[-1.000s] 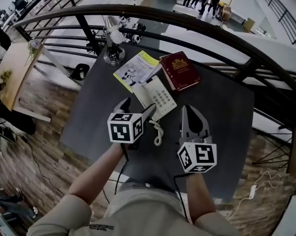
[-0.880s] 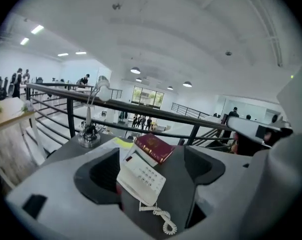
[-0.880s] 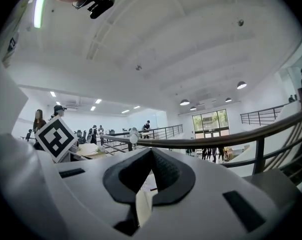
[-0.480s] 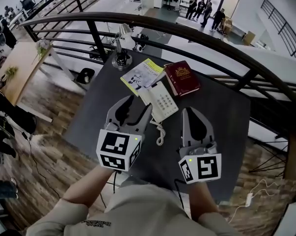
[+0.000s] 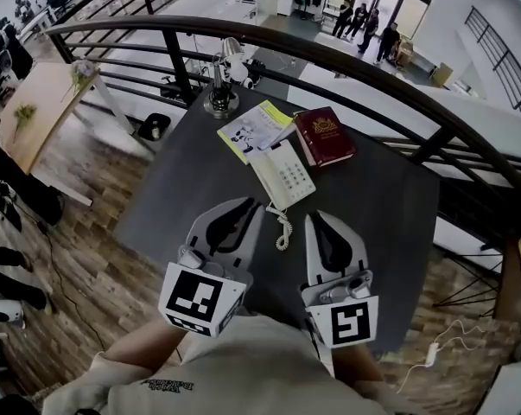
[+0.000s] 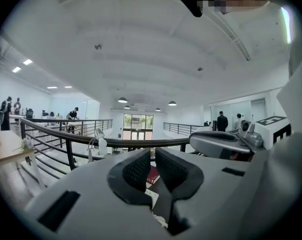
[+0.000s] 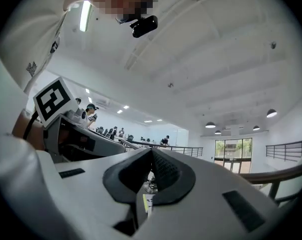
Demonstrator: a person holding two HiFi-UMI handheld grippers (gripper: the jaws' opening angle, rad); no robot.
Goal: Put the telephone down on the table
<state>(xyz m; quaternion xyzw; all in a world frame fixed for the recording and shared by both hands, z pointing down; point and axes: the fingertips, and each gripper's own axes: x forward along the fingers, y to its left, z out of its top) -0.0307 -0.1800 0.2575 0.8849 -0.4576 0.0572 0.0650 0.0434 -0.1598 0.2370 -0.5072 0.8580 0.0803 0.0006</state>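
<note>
The white telephone (image 5: 282, 174) lies flat on the dark table (image 5: 381, 206), its coiled cord (image 5: 282, 232) trailing toward me. Both grippers hang above the table's near edge, apart from the phone and pointing roughly level. My left gripper (image 5: 251, 206) is empty and its jaws are closing; in the left gripper view (image 6: 152, 156) a narrow gap still shows between the pads, with nothing in it. To its right, my right gripper (image 5: 314, 219) has its fingers together and holds nothing. The right gripper view (image 7: 152, 154) shows its pads meeting.
A red book (image 5: 325, 135) and a yellow-white booklet (image 5: 256, 130) lie just beyond the phone. A desk lamp (image 5: 221, 93) stands at the table's far left corner. A dark curved railing (image 5: 355, 63) runs behind the table. Wooden floor lies to the left.
Both grippers have risen and drawn back from the phone toward my body. The left jaws went from wide open to nearly together. The telephone has stayed on the table.
</note>
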